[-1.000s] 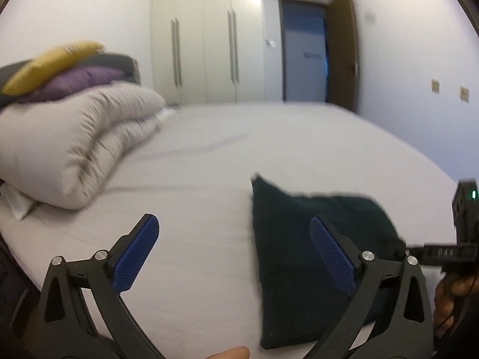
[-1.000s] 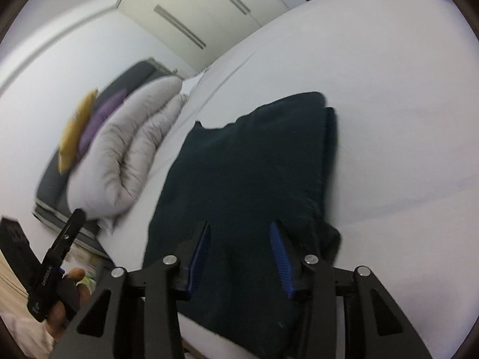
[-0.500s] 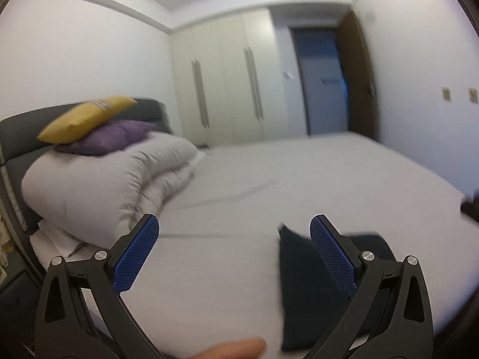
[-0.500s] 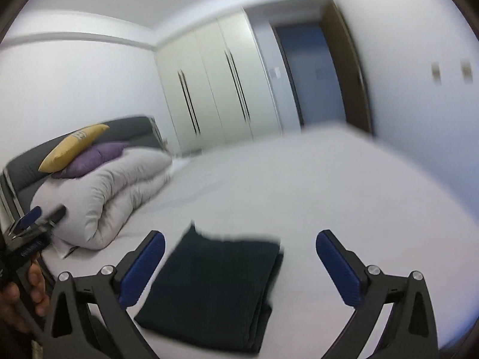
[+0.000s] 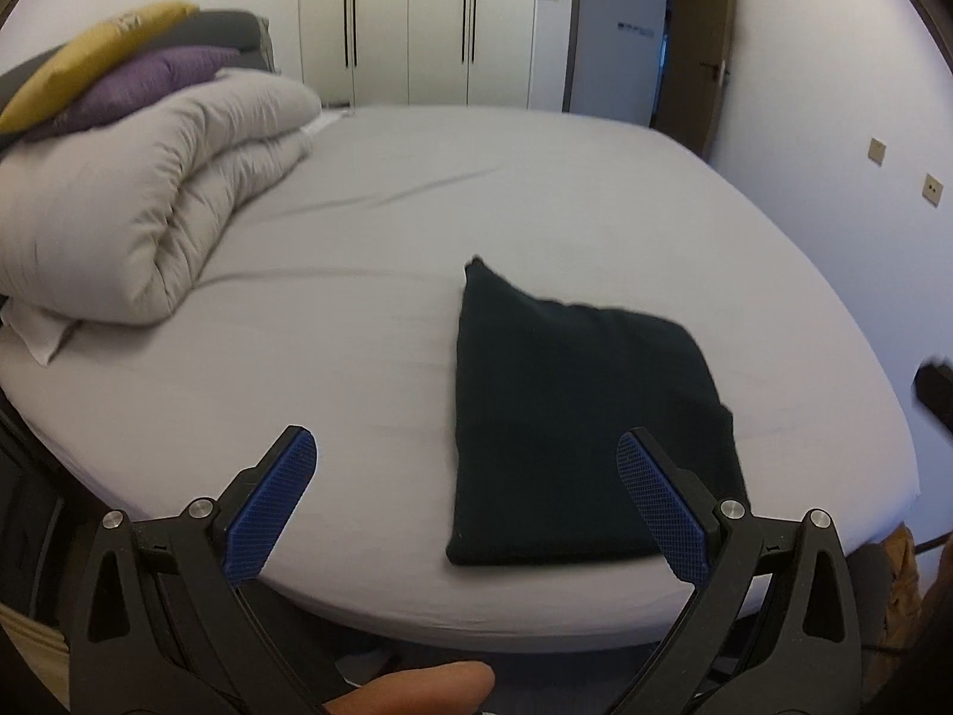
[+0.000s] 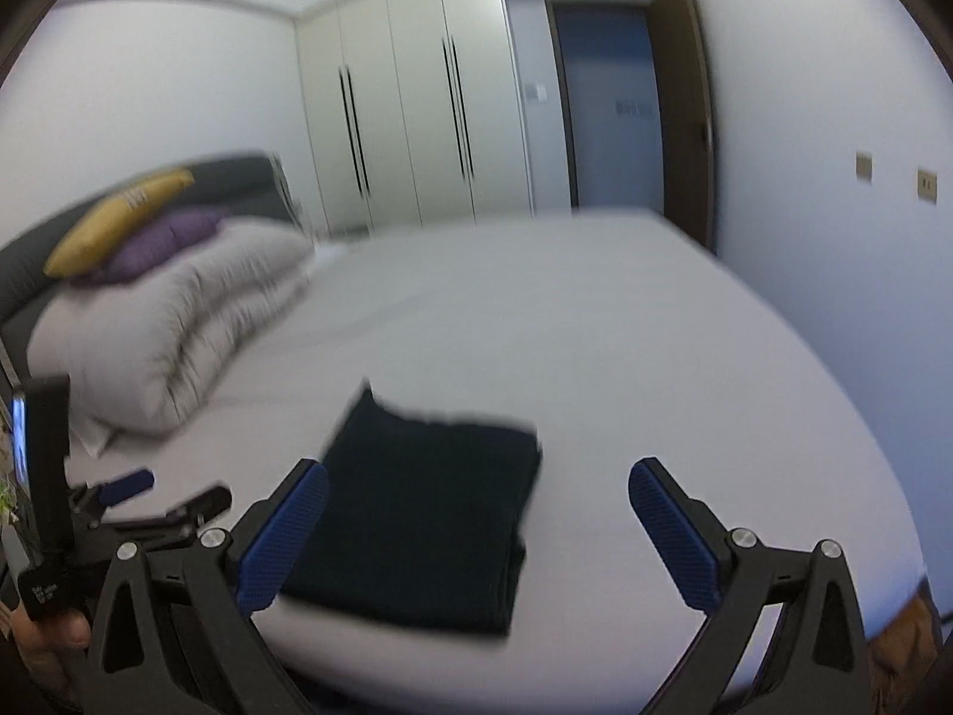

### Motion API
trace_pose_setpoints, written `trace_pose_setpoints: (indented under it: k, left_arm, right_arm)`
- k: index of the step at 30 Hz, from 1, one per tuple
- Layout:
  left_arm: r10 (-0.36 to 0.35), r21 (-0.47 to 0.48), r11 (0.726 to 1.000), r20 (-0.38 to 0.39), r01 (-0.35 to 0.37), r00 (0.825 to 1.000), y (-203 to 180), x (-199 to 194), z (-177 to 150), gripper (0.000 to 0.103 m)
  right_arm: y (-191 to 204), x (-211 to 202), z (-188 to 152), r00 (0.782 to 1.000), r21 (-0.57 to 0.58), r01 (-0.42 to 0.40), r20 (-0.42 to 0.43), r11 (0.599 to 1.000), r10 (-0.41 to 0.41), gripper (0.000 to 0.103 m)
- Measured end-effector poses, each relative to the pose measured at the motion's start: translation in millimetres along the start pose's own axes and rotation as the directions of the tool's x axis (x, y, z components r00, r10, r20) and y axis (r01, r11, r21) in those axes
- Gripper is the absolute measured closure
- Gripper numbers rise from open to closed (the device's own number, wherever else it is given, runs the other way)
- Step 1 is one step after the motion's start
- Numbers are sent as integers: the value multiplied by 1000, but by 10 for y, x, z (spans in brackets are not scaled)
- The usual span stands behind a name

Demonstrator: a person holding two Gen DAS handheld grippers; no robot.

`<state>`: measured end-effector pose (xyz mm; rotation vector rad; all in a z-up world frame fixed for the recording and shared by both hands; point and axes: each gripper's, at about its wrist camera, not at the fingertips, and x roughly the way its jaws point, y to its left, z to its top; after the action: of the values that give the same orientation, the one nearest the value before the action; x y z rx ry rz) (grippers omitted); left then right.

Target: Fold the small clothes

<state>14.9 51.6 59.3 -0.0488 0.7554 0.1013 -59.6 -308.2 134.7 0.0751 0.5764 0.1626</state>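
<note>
Left-wrist view: left gripper [image 5: 467, 491] hangs above the near edge of the bed [image 5: 369, 357], fingers wide apart and empty; the folded dark garment [image 5: 572, 429] lies flat on the sheet, right of centre. Right-wrist view, blurred: right gripper [image 6: 476, 527] likewise spread wide with nothing between its pads, the garment [image 6: 423, 512] below and apart from it.

The right tool [image 6: 476, 512], a second ago nearly closed low over the folded dark cloth [image 6: 417, 512], now stands wide apart, raised clear of it. The left tool [image 5: 464, 494] has lifted back slightly.
</note>
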Motion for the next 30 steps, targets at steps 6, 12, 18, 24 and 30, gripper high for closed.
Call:
trace_pose_setpoints:
  k: [6,12,18,24,30]
  left_arm:
    - [2,-2,1000,-47,-2,999,75,365,-62,0]
    - [8,-6,1000,-75,-8,997,148,648,-64,0]
    - [13,4,1000,-91,-13,996,158,747,-92,0]
    - [12,4,1000,-98,-12,995,182,796,-104,0]
    - [9,-6,1000,-96,-10,995,235,820,-101,0]
  right_arm:
    - [20,255,-250,985,24,52,-164,998,-47,0]
    - [17,375,-280,976,44,49,-213,998,-39,0]
    - [-10,420,-307,971,48,55,-235,997,-42,0]
    - [14,451,-342,968,38,55,-247,998,-44,0]
    - [52,472,-362,964,28,53,-261,998,-44,0]
